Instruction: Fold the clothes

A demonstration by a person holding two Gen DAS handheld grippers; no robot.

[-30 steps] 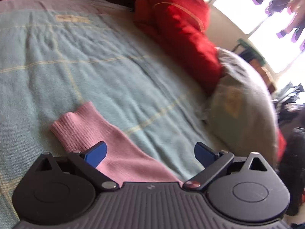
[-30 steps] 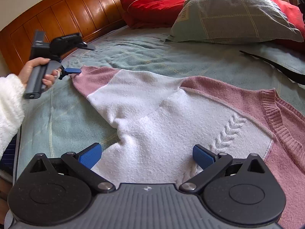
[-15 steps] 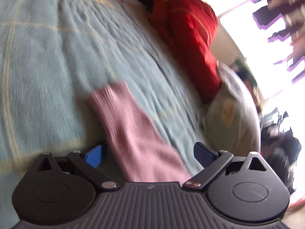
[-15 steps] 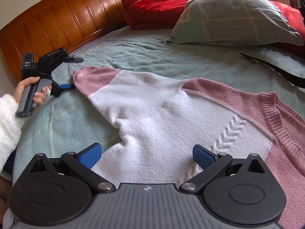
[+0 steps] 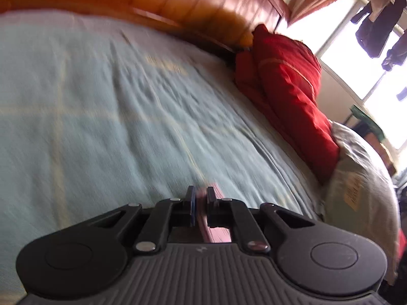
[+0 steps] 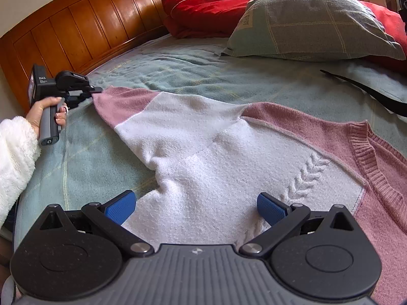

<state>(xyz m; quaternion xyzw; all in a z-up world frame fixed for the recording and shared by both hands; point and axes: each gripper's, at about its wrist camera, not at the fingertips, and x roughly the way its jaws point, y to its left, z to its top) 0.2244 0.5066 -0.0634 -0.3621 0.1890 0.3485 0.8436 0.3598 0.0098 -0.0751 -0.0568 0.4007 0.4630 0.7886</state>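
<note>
Left gripper (image 5: 200,204), seen from its own wrist camera, now clamps the pink sleeve cuff (image 5: 202,203) between its pads; a second ago its jaws stood wide over the cuff, and they have just been closing. Its view has swung towards the wooden headboard (image 5: 152,0). In the right wrist view the same left gripper (image 6: 98,90), held in a hand (image 6: 47,111) with a fluffy white sleeve (image 6: 15,157), meets the cuff (image 6: 101,96) at the sleeve's far end. Right gripper (image 6: 194,207) hovers unmoved, jaws wide apart, over the sweater (image 6: 229,157), gripping nothing. Largest to smallest: teal blanket (image 6: 190,76) covering the bed; pink-and-white sweater spread flat on it; grey checked pillow (image 6: 310,20); red pillow (image 6: 208,2); black strap (image 6: 368,91) lying beside the sweater.
</note>
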